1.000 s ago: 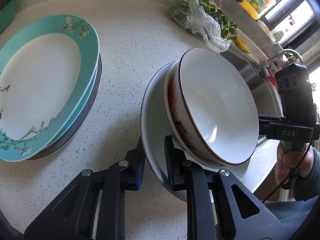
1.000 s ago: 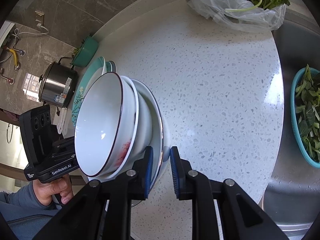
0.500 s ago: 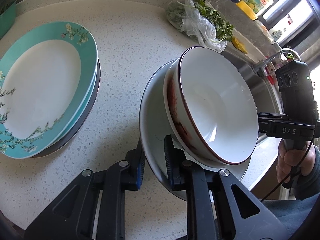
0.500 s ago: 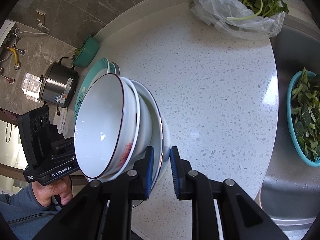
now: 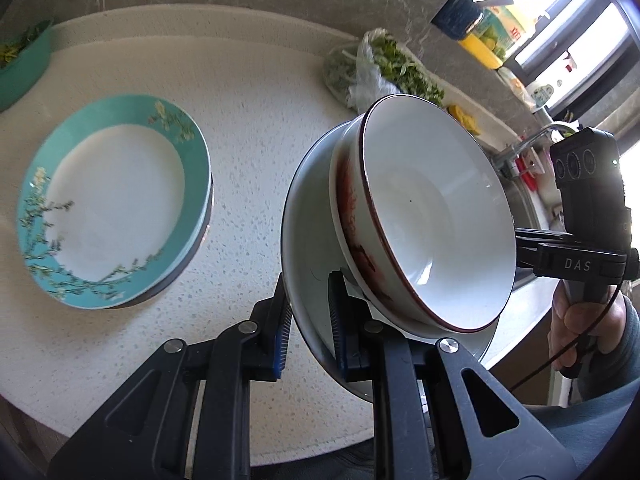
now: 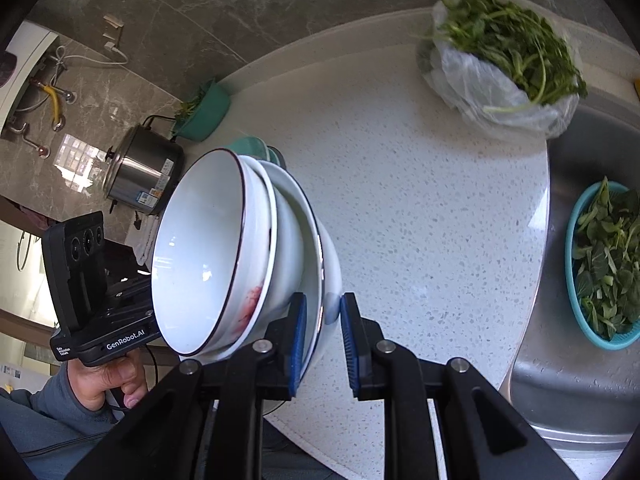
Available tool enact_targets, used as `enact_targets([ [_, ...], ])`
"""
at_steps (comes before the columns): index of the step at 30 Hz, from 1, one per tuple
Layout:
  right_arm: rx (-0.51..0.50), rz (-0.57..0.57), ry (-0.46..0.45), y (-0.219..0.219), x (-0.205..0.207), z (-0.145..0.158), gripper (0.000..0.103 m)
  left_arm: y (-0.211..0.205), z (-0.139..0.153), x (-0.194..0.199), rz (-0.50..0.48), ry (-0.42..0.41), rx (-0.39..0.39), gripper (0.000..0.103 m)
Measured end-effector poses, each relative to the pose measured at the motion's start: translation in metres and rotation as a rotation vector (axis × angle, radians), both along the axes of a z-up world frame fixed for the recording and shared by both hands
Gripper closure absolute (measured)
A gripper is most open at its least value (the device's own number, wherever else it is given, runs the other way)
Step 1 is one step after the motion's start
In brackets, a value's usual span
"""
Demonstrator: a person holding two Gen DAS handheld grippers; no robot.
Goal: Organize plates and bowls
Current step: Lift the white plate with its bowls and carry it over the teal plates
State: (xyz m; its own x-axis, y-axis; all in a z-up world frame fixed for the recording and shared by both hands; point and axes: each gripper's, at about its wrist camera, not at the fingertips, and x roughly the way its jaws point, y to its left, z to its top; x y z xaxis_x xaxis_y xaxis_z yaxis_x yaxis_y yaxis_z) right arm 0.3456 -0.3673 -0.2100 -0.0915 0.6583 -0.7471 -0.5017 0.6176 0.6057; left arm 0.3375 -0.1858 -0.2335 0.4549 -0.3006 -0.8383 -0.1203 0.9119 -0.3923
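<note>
A stack of white bowls [image 5: 436, 220] with a red-rimmed one on top sits in a wide white bowl [image 5: 308, 236]. My left gripper [image 5: 308, 316] is shut on that wide bowl's near rim. My right gripper [image 6: 323, 320] is shut on the opposite rim of the same stack [image 6: 224, 256]. The stack is held tilted above the counter. A stack of teal flowered plates [image 5: 116, 204] lies on the white counter to the left, and its edge shows behind the bowls in the right wrist view [image 6: 256, 148].
A plastic bag of greens [image 6: 504, 60] lies at the back of the counter [image 6: 420, 208]. The steel sink [image 6: 580, 360] holds a teal basket of leaves [image 6: 600, 264]. A steel pot [image 6: 140, 176] and a teal tub [image 6: 204, 112] stand far left.
Both grippers have lifted the bowl stack higher and pulled back from the counter; the teal plates and the greens bag now look farther away.
</note>
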Motion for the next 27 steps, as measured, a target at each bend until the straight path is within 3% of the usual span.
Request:
enact_targets([
  [12, 0.052, 0.072, -0.05, 0.041, -0.002, 0.043, 0.083, 0.046, 0.048, -0.019, 0.048, -0.024, 0.026, 0.089],
  [27, 0.044, 0.027, -0.063, 0.153, -0.02, 0.052, 0.082, 0.185, 0.045, -0.027, 0.004, -0.024, 0.035, 0.089],
])
